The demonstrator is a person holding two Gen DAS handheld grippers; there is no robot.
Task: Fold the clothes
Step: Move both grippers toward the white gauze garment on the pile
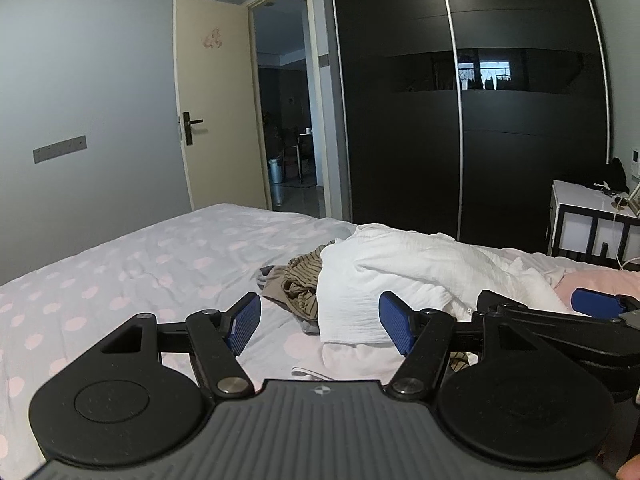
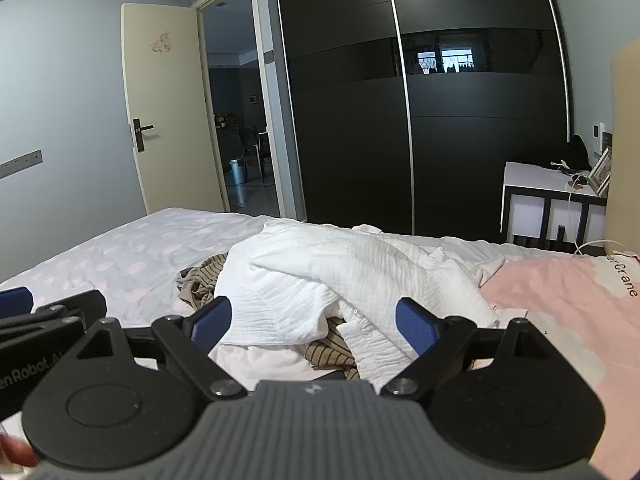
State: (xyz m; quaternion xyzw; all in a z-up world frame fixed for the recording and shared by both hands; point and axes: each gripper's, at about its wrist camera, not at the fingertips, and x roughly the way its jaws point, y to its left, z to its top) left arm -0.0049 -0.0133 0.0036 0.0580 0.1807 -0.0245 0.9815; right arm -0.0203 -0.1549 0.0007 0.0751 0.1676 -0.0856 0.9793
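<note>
Both grippers hover low over the bed [image 1: 120,264], side by side. The left gripper [image 1: 320,326] has its jaws spread wide with nothing between them, and the right gripper [image 2: 314,326] likewise, its ribbed blue pads [image 2: 416,326] clear of the cloth. Just beyond them lies the heap of clothes: a crinkled white garment [image 2: 332,276] draped over a brown striped one [image 1: 302,284], most of which is hidden beneath. Right of the heap lies a pink cloth [image 2: 560,292], its printed lettering cut off. The bed's cover is pale with pink dots. Behind the heap stands a black sliding wardrobe [image 1: 460,100], with an open cream door [image 1: 212,100] left of it and a white desk [image 2: 552,200] right.
</note>
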